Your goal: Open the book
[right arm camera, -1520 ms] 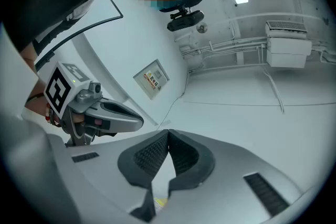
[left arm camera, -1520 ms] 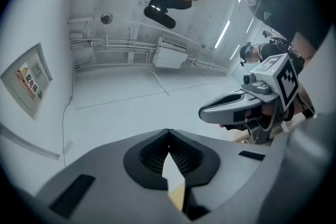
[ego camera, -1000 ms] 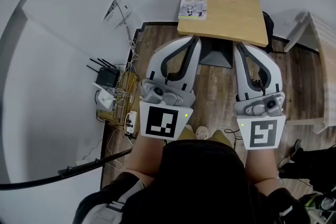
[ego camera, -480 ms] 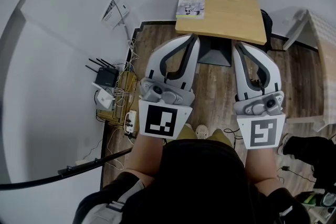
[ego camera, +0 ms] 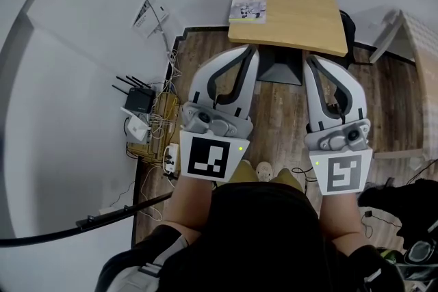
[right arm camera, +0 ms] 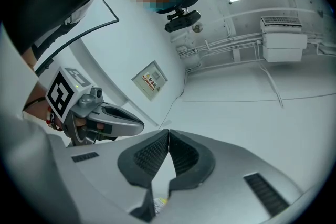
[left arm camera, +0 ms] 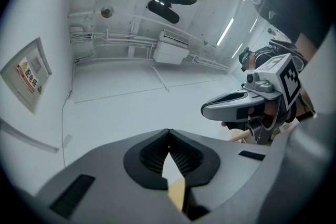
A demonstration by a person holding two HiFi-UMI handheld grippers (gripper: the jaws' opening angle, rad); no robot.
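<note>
Book [ego camera: 249, 5] closed | on wooden table [ego camera: 301, 10] left edge | plank floor [ego camera: 280, 106]

my head camera looks steeply down from high above the table [ego camera: 287, 10]. the camera on my left gripper [ego camera: 250, 51] sits close behind its jaws, just short of the table, and faces up over it to the wall [left arm camera: 121, 113] and ceiling [left arm camera: 210, 13]. the camera on my right gripper [ego camera: 309, 59] does the same. each one sees the other gripper, and my head view sees both.
</note>
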